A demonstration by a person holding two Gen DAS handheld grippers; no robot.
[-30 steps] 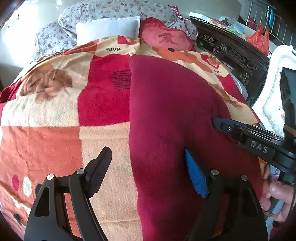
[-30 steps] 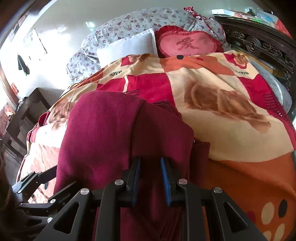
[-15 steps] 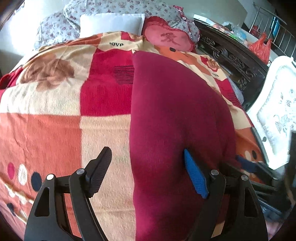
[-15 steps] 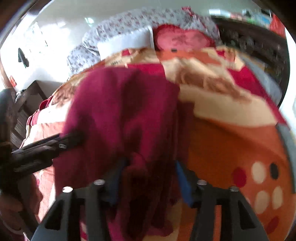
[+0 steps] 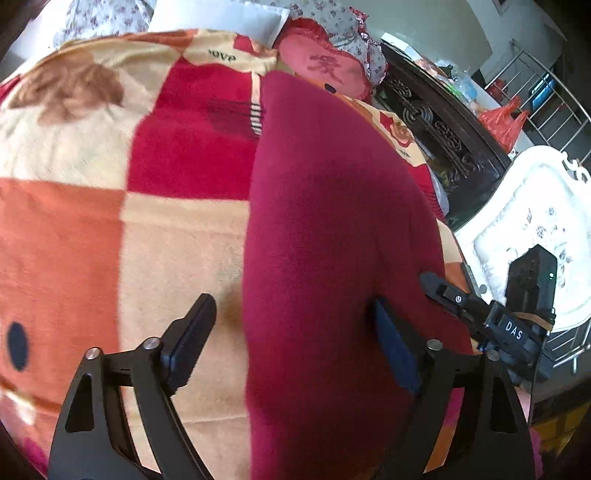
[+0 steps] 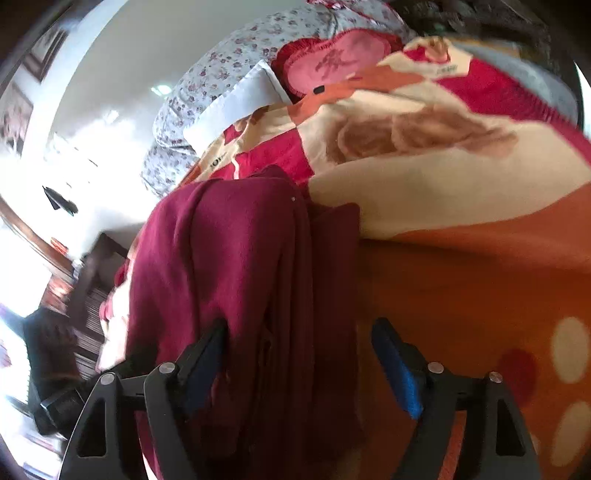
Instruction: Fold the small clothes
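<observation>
Right gripper (image 6: 295, 365) opening astride maroon garment (image 6: 236, 280) on blanket (image 6: 461, 266).

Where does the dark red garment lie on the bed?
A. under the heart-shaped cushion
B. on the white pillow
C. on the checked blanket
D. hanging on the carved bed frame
C: the dark red garment lies spread on the checked blanket, short of the white pillow and heart-shaped cushion.

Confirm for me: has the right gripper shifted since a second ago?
Yes. The right gripper has rolled and dropped: the heart cushion now sits tilted, higher right. Its jaws are opening, the maroon garment loose between them.
</observation>
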